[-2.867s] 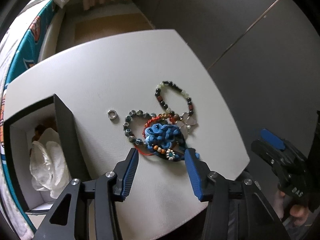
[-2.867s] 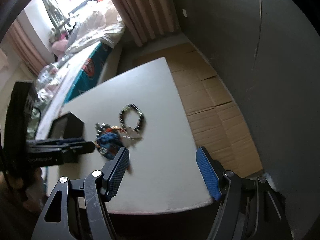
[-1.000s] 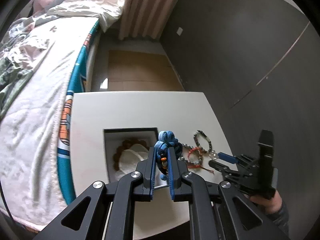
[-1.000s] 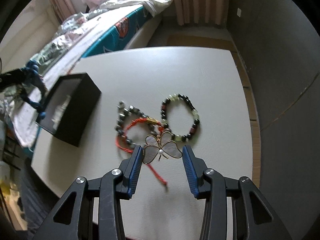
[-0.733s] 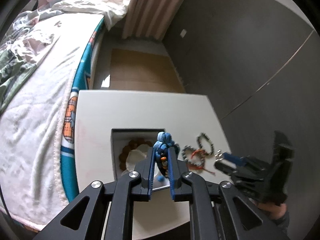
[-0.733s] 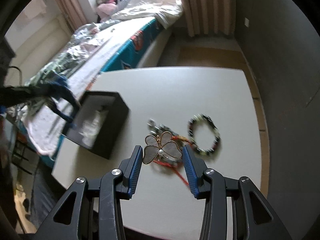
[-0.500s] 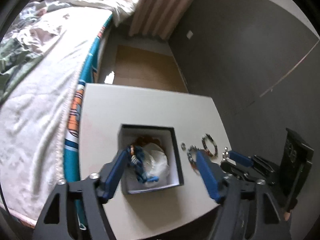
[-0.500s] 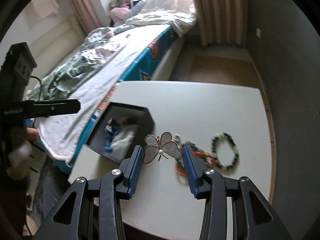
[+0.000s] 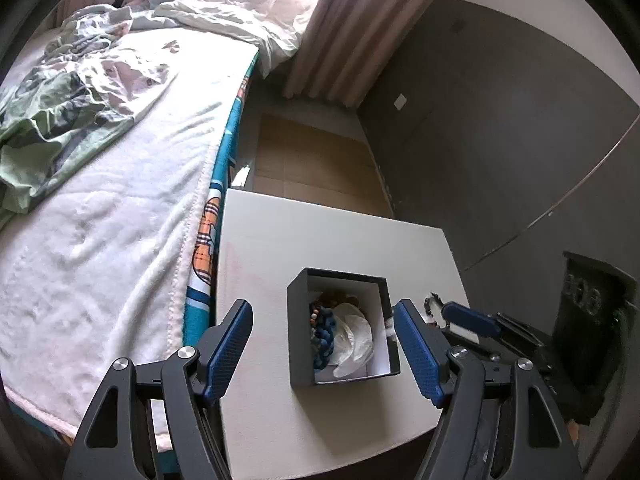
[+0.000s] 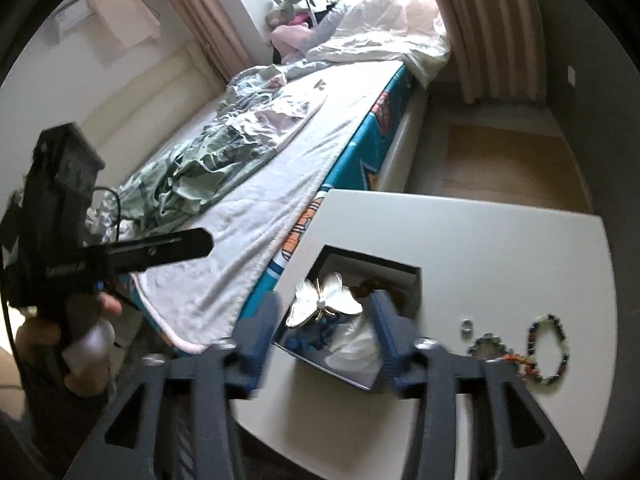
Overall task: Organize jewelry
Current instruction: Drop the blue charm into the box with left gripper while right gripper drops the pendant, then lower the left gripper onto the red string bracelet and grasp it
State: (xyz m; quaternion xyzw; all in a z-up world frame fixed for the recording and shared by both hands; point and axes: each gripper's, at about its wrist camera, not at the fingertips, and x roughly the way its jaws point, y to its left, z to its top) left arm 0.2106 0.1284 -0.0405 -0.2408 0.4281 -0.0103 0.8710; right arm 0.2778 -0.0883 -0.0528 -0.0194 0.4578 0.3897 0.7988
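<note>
A black box [image 9: 297, 320] with a white lining stands on the white table [image 9: 320, 240]. In it lie a blue braided bracelet [image 9: 322, 336] and white tissue [image 9: 354, 338]. Over the box my left gripper [image 9: 324, 346] stands open with nothing between its fingers. My right gripper [image 10: 322, 334] hangs above the same box [image 10: 417, 284], and its jaws are opening. Between them is a pale butterfly brooch [image 10: 324, 300], loose, with a gap to each pad. A dark beaded bracelet [image 10: 550, 348], a grey bead bracelet [image 10: 486, 346], a red cord [image 10: 516, 360] and a small ring [image 10: 466, 326] lie right of the box.
A bed [image 9: 100, 200] with white blankets runs along the table's left edge. A dark wall [image 9: 500, 140] closes the right side, with wooden floor [image 9: 312, 160] beyond the table. A person's hand [image 10: 84, 336] holds the left gripper [image 10: 200, 246] at the left of the right wrist view.
The left gripper opened and the blue braided bracelet dropped into the box. The right gripper carried the butterfly brooch up from the table to over the box, and its jaws have spread off it.
</note>
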